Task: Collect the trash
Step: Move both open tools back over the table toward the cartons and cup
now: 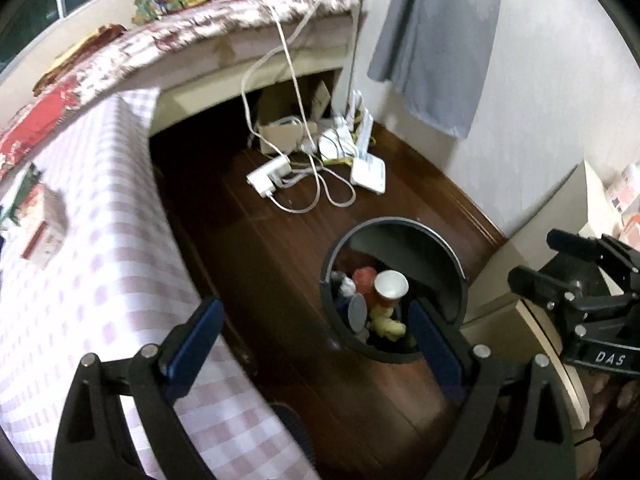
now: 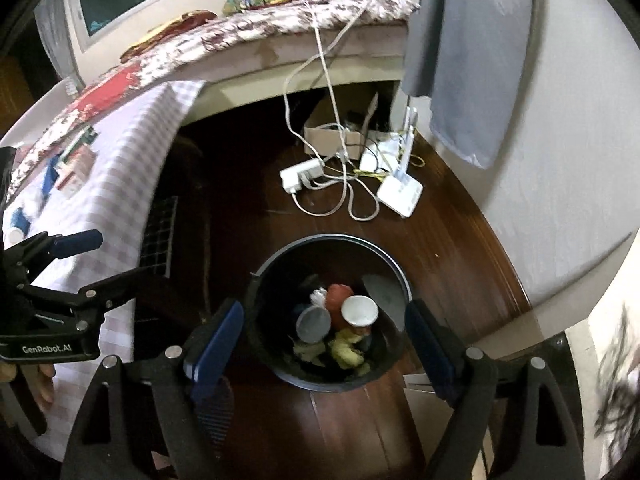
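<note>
The left claw (image 1: 314,326) is held wide open with nothing between its blue-padded fingers (image 1: 198,332). The right claw (image 2: 324,336) is likewise spread wide and empty; its fingers (image 2: 218,340) are seen on either side of the black trash bin (image 2: 394,276), above it and not touching it. From the left wrist view the right claw (image 1: 536,264) is seen off to the right, open, above a pale cabinet (image 1: 532,216).

Directly below and ahead of both claws the bin is found standing upright on the dark wooden floor (image 2: 460,240). Inside it a paper cup (image 2: 359,311) with a white inside is seen lying on top, with a red item (image 2: 338,294) just behind it, a grey round lid (image 2: 313,323) to its left and a crumpled yellow wrapper (image 2: 348,350) in front of it. The other pieces in the bin cannot be made out.

To the left of the claws a surface covered by a pink checked cloth (image 1: 104,248) is seen, with a small box (image 1: 42,226) lying on it. Farther ahead, a white power strip (image 2: 301,174), looped white cables (image 2: 348,196) and a white router (image 2: 400,194) are found on the floor, near a cardboard box (image 2: 332,136) under the bed (image 2: 304,24). A grey garment (image 2: 472,60) is hung on the wall ahead and to the right.
</note>
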A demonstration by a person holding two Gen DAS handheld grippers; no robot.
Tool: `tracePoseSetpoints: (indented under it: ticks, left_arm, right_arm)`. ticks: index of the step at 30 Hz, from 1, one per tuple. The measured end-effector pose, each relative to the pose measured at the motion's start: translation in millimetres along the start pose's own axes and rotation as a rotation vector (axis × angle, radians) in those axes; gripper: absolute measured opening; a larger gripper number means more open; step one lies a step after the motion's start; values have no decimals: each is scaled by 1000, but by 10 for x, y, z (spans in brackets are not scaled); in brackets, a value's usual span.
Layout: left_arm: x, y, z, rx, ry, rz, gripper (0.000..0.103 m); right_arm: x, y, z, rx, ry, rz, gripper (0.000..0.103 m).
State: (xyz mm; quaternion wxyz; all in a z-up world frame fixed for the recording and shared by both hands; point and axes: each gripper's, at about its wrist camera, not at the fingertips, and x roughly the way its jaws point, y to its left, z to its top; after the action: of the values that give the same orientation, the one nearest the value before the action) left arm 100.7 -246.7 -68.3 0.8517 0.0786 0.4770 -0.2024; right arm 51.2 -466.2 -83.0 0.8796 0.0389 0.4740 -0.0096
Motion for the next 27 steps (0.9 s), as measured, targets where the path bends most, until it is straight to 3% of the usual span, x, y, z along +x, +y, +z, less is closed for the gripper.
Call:
tracePoseSetpoints:
  ticks: [12, 27]
  left_arm:
    - [-521, 662, -99, -89, -108, 74, 95]
    - [-1060, 1883, -625, -281, -182, 230, 95]
  right_arm:
    - [-294, 845, 241, -142, -71, 67, 85]
    - [-496, 2304, 592, -366, -129, 206, 85]
